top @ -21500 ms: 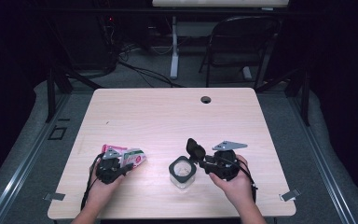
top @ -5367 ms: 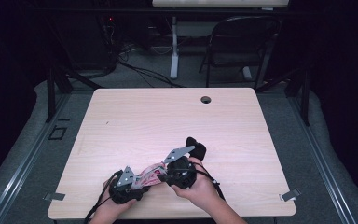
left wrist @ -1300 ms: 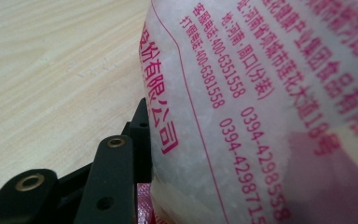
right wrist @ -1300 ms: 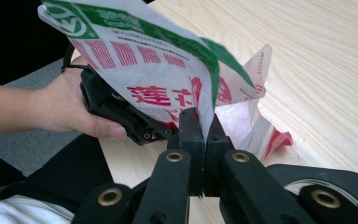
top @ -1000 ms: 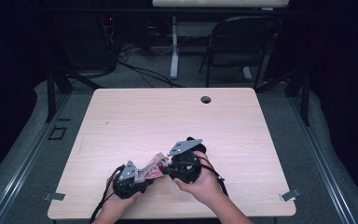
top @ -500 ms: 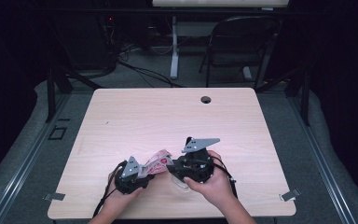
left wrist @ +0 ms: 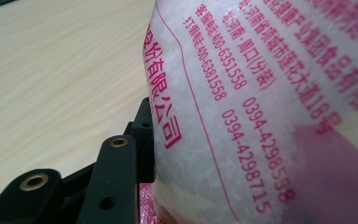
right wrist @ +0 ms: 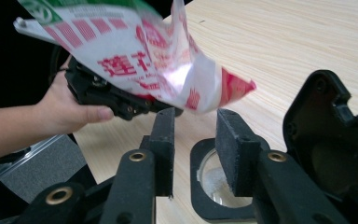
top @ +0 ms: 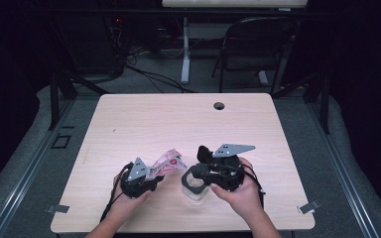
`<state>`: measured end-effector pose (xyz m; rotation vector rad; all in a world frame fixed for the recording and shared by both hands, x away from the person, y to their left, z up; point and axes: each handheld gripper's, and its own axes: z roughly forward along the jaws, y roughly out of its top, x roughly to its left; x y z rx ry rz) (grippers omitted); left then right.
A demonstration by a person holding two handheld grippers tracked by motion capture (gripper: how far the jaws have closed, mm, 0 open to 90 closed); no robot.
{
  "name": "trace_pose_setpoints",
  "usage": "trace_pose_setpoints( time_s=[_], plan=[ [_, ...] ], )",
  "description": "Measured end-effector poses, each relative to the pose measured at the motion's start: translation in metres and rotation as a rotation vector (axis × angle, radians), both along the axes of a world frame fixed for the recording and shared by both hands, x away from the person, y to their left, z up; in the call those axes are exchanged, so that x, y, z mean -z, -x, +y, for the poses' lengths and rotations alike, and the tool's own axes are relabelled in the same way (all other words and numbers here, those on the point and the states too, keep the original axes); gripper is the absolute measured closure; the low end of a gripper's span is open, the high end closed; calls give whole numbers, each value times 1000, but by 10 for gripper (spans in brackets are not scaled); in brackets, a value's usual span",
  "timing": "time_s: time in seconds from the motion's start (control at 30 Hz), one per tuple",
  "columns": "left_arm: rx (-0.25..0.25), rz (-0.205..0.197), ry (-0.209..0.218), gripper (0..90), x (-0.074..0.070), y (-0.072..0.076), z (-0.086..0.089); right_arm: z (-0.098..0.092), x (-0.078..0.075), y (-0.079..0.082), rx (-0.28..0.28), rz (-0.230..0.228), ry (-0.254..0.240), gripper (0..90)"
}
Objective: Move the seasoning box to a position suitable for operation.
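- Left gripper point(top: 151, 181) grips a clear plastic bag with pink print, full of white crystals point(top: 166, 163); its jaws stand about half closed on the bag's lower end, so the contents stay under control while the bag's open corner points toward the right.
- In the left gripper view the bag point(left wrist: 261, 107) presses against the black jaw, pink characters and phone numbers showing over the white grains.
- That bag hangs tilted above the pale wooden table point(top: 129, 124), its open corner point(right wrist: 235, 88) close to the jar, probably to tip grains in.
- Just beside it on the right stands a small clear glass jar with a black square collar point(top: 194, 182), mouth up, with what looks like a little white at the bottom point(right wrist: 214, 179).
- Right gripper point(top: 206, 171) sits at the jar; its jaws have just been opening and now stand part open with nothing between the pads point(right wrist: 235, 149).
- A black hinged lid point(right wrist: 328, 135) stands flipped back at the jar's right side, keeping the mouth free.
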<state>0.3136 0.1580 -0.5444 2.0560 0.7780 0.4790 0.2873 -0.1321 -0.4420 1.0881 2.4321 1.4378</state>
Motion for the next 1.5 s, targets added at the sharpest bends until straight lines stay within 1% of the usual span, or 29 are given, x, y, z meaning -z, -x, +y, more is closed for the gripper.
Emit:
trace_pose_setpoints(
  time_s=[0.07, 0.13, 0.17, 0.2, 0.27, 0.3, 0.33, 0.4, 0.43, 0.53, 0.6, 0.63, 0.67, 0.73, 0.83, 0.87, 0.9, 0.97, 1.07, 1.17, 1.3, 1.43, 1.5],
  plan=[
    [-6, -13, -6, 602, -5, -4, 0, -1, 1, -1, 2, 4, 2, 661],
    [-11, -26, -1, 602, -10, -8, 0, -1, 1, -2, 5, 3, 15, 638],
    [-13, -29, 2, 602, -12, -9, 0, -1, 2, -3, 10, -4, 23, 633],
    [-17, -41, -6, 602, -15, -11, 0, -1, 2, -4, 10, -10, 27, 626],
    [-23, -56, -3, 602, -18, -14, -1, -2, 2, -5, 16, -10, 35, 615],
    [-26, -62, -4, 602, -19, -15, -1, -2, 2, -5, 26, -17, 38, 609],
    [-34, -76, -12, 602, -20, -16, -2, -3, 2, -6, 30, -24, 42, 606],
    [-44, -98, -9, 602, -20, -16, -3, -4, 2, -6, 32, -20, 59, 607],
    [-46, -101, -11, 602, -20, -16, -3, -5, 2, -7, 37, -23, 59, 607],
    [-46, -116, -43, 602, -17, -14, -4, -6, 3, -9, 35, 0, 74, 605],
    [-42, -133, -77, 601, -15, -11, -4, -6, 4, -10, 40, 3, 99, 607],
    [-42, -135, -82, 602, -15, -11, -4, -6, 4, -11, 42, 7, 102, 608],
    [-43, -140, -89, 602, -14, -10, -4, -6, 4, -11, 41, 10, 103, 608],
    [-47, -164, -132, 602, -13, -8, -4, -6, 5, -12, 43, 15, 107, 609],
    [-56, -189, -147, 602, -13, -7, -3, -5, 6, -13, 54, 13, 94, 605],
    [-56, -194, -151, 602, -14, -7, -2, -5, 6, -13, 53, 13, 96, 610],
    [-58, -196, -153, 602, -14, -7, -2, -4, 5, -14, 52, 20, 94, 617],
    [-62, -207, -159, 602, -15, -6, -1, -5, 4, -15, 49, 38, 104, 630],
    [-66, -215, -163, 602, -15, -5, -1, -5, 3, -16, 53, 52, 103, 659],
    [-67, -227, -168, 602, -15, -4, -1, -6, 3, -17, 55, 64, 101, 678],
    [-60, -233, -170, 602, -15, -2, -3, -6, -1, -20, 53, 72, 107, 693],
    [-55, -231, -169, 602, -15, -1, -4, -3, -12, -24, 40, 71, 113, 700],
    [-49, -234, -174, 602, -15, 0, -5, 0, -20, -25, 38, 60, 120, 704]
  ],
)
